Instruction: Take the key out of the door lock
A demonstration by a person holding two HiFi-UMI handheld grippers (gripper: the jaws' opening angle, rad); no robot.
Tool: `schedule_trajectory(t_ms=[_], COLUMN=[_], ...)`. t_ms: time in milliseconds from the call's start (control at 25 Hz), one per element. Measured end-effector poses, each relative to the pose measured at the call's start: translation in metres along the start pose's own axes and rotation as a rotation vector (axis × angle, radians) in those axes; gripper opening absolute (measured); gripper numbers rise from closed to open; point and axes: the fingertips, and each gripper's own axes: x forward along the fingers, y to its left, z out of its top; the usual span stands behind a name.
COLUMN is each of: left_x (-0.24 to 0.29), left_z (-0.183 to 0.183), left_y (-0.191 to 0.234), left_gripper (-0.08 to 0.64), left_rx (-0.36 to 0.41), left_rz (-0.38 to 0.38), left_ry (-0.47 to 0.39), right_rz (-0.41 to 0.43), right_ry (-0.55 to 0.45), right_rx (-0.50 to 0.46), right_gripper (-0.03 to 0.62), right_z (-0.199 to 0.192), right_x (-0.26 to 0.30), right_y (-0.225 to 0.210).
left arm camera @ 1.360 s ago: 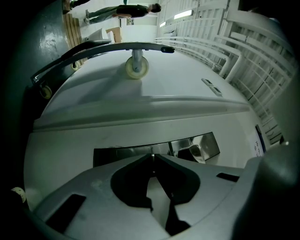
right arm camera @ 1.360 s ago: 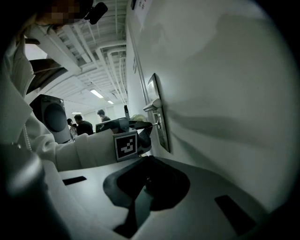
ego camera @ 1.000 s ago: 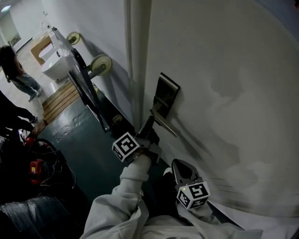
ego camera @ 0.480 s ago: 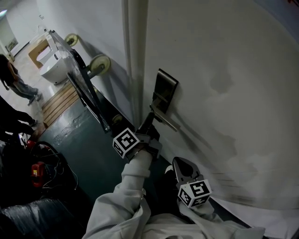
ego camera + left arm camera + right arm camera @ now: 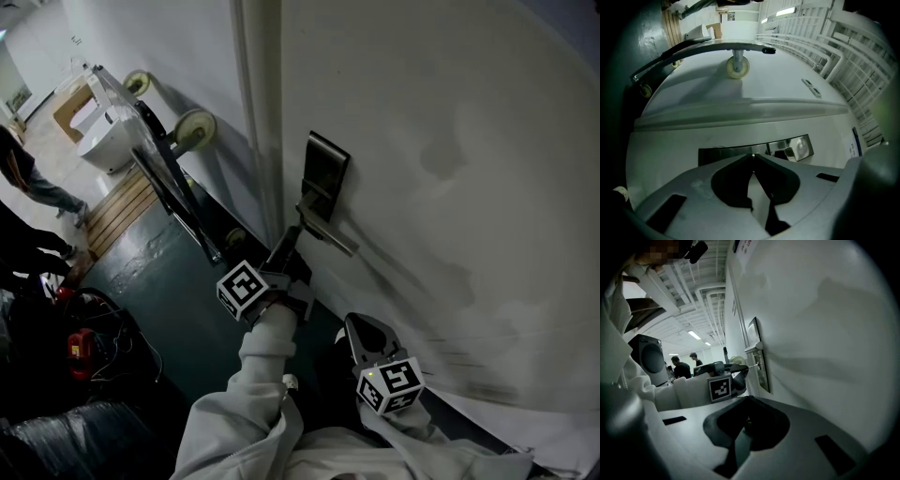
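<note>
Left claw tips together on key in door lock

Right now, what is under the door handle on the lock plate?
Under the door handle, the left gripper's closed jaws pinch a thin key that runs into the lock plate. The keyhole and the key's blade are covered.

The lock plate sits on the door, close to its edge beside the door frame. The lever handle juts from the plate. Just under it, the key runs between the plate and the fingers of my left gripper. My right gripper hangs nearer me, apart from the door. Beyond the frame, a wheeled cart leans against the wall.
</note>
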Motion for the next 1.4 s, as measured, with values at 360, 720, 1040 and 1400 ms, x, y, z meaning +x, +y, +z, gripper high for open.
schedule_trajectory(t_ms=[360,720,1040,1400], left_x=[-0.063,-0.081,-0.093,-0.112], left_z=[0.025,0.023,0.024,0.027], left_y=[0.013,-0.003,-0.041,-0.050], left_gripper=[0.025,0.025,0.025,0.025], left_rx=[0.041,0.094,0.191,0.422], left_rz=[0.031,0.007,-0.065,0.013], left_ry=[-0.019,-0.026,-0.025,0.001], right_rz=[0.029,0.029,0.038,0.061], right_ry=[-0.002,-0.035,-0.065,-0.095], right_rx=[0.004,-0.012,-0.018,-0.021], right_gripper=[0.052,0.052,0.052,0.052], right_z=[-0.006,0.002,0.010,0.021], right_x=[0.009,0.006,0.007,0.008], right_y=[0.015,0.018,0.021,0.027])
